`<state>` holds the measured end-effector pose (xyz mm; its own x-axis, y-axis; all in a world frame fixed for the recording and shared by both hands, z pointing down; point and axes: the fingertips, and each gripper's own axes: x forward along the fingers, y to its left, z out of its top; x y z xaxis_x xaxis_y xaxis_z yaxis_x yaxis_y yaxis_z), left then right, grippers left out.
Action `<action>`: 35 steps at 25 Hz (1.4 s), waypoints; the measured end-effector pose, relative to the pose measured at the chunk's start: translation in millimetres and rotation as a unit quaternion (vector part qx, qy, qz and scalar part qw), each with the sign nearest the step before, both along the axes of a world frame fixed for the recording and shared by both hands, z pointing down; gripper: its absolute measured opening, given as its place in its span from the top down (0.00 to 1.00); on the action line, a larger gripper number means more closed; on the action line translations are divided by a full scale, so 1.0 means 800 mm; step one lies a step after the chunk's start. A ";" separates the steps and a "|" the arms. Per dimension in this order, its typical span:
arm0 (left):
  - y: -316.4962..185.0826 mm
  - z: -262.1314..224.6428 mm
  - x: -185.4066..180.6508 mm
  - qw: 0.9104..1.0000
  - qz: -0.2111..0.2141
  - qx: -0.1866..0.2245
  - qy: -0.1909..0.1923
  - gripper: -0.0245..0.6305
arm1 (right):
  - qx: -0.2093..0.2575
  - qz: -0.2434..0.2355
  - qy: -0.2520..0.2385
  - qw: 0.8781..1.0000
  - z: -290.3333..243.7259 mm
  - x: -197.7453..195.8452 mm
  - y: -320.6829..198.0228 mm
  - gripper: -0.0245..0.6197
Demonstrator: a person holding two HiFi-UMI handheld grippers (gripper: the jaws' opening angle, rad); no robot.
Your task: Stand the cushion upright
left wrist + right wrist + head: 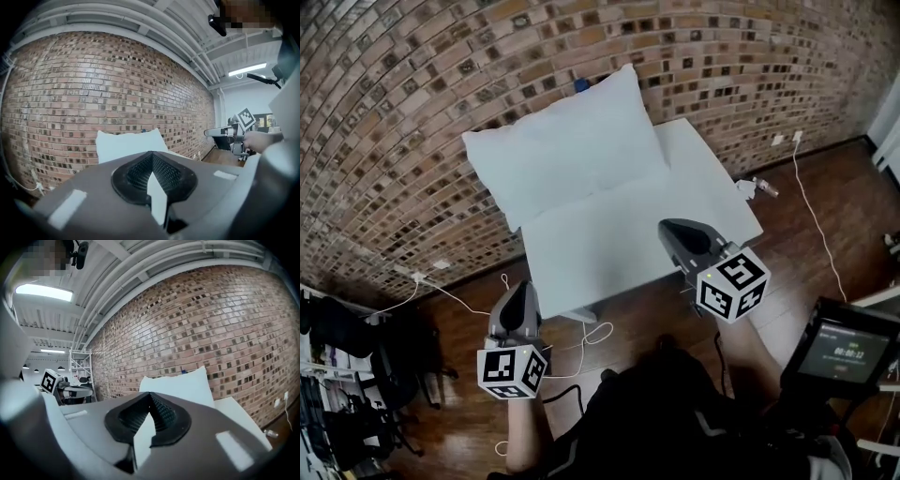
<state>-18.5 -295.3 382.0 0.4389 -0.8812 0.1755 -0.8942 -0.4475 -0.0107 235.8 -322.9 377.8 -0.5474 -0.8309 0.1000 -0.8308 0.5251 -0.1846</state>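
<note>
A white cushion (567, 150) stands upright on the far side of a white table (619, 244) and leans on the brick wall. It also shows in the left gripper view (129, 145) and the right gripper view (180, 385). My left gripper (523, 289) is shut and empty, off the table's near left corner, over the floor. My right gripper (667, 229) is shut and empty too, above the table's near right part. Both point towards the cushion and are well apart from it. Their jaws meet with nothing between them in each gripper's own view (151, 161) (150, 404).
Brick wall (412, 112) behind the table. White cables (811, 206) and a power strip (417, 277) lie on the wooden floor. A small device (759, 187) sits at the table's right edge. A screen (844, 352) stands near right, clutter (337, 375) near left.
</note>
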 end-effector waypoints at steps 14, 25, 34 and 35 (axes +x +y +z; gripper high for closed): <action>0.048 0.010 -0.073 0.997 0.064 0.016 0.044 0.96 | -0.006 0.026 0.053 0.998 -0.002 -0.099 0.092 0.95; 0.094 -0.033 -0.055 0.998 0.027 0.034 0.038 0.96 | 0.052 -0.001 0.068 0.996 -0.057 -0.074 0.103 0.95; 0.106 -0.034 -0.012 0.999 0.026 0.034 0.025 0.96 | 0.047 0.001 0.034 0.998 -0.050 -0.024 0.109 0.95; 0.107 -0.033 -0.008 0.999 0.027 0.034 0.023 0.96 | 0.047 0.000 0.032 0.998 -0.050 -0.021 0.110 0.95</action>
<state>-25.2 -209.9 355.7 0.4928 -0.8649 0.0955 -0.8688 -0.4952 -0.0021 218.6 -234.9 337.7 -0.5426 -0.8381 0.0561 -0.8391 0.5379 -0.0809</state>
